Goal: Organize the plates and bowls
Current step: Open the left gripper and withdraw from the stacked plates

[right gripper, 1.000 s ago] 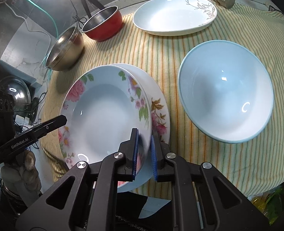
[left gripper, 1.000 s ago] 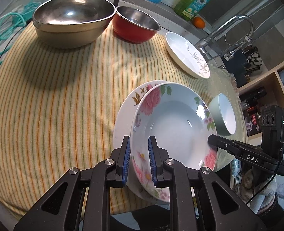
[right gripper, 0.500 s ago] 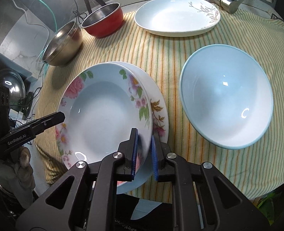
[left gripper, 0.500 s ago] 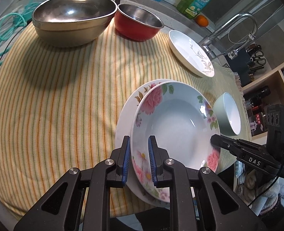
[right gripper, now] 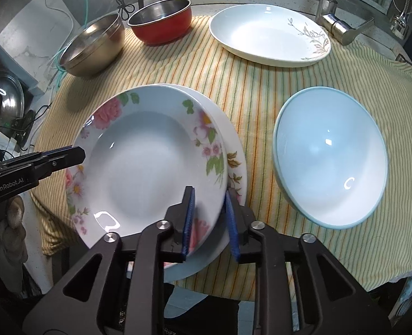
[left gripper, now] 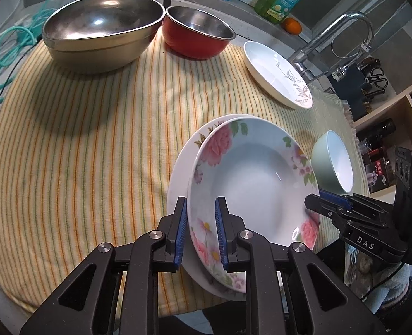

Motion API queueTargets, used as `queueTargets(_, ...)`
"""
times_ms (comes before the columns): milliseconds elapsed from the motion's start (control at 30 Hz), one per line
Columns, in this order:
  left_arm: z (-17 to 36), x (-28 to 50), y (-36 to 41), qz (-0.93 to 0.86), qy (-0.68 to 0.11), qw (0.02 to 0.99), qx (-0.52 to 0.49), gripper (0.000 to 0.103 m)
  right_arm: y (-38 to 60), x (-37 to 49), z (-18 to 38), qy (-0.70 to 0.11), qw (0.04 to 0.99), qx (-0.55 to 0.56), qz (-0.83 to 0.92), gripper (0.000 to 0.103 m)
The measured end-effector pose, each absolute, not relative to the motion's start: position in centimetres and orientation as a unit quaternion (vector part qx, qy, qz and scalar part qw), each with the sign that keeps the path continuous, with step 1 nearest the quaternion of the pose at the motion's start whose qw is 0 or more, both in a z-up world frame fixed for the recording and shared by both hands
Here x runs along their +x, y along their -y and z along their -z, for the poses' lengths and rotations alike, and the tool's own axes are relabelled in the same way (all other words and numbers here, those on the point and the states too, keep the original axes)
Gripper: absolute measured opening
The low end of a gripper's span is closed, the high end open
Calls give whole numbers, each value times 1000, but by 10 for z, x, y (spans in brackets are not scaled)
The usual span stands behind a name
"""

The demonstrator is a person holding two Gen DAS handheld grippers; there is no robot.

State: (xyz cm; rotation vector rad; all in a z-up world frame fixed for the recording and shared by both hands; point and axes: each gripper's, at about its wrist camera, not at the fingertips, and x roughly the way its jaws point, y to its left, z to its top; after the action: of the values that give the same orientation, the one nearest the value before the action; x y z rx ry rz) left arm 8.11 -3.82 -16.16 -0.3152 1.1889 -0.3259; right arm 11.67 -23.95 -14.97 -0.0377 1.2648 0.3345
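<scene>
Porcelain rose plate (left gripper: 250, 184): a deep dish with pink flowers, lying nested on a second flowered plate (left gripper: 182, 173), offset toward the pale blue bowl (right gripper: 330, 159); probably just stacked there to gather the plates.
Landmark: the rose plate, near the desk's front edge on the striped cloth (left gripper: 80, 139).
Left gripper (left gripper: 200, 229): clamped on the plate's near rim, steadying it, pitched steeply down.
Right gripper (right gripper: 210, 222): jaws opening, the opposite rim between them but the pads coming off; tilted steeply down.
Beyond the plate: leaf-sprig plate (right gripper: 270, 35), red bowl (left gripper: 197, 32), steel bowl (left gripper: 102, 30) at the far edge.
Judgement: release under way.
</scene>
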Motion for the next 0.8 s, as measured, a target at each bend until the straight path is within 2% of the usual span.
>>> queueTargets(167,162,82,40,155,-557,803,-146,21,240,117,149,-586,795,-17,-155,31)
queueTargets(200,161,82,41,155,-557,803,-145,22,240,117,149,-585,796,-13,-158,38)
queueTargets(233,161,82,41,155,-558,803,-143,24,240,117,147,-582,798,-12,-160,50)
queueTargets(300,160,82,42,157,-557,802,-145,30,239,115,141,-571,804,-13,-166,63)
queueTargets(367,156,82,42,159,-556,803,-145,40,237,114,136,-564,808,-16,-169,70)
queueTargets(400,154,81,41,158,-553,805,-143,42,236,114,133,-560,811,-17,-170,73)
queueTargets(467,148,81,40,154,-547,810,-142,49,237,113,128,-555,813,-10,-176,74)
queueTargets(733,127,88,37,159,-527,821,-152,49,245,113,101,-535,822,22,-195,75)
queueTargets(800,123,90,40,162,-522,824,-151,49,250,115,92,-525,828,28,-196,78)
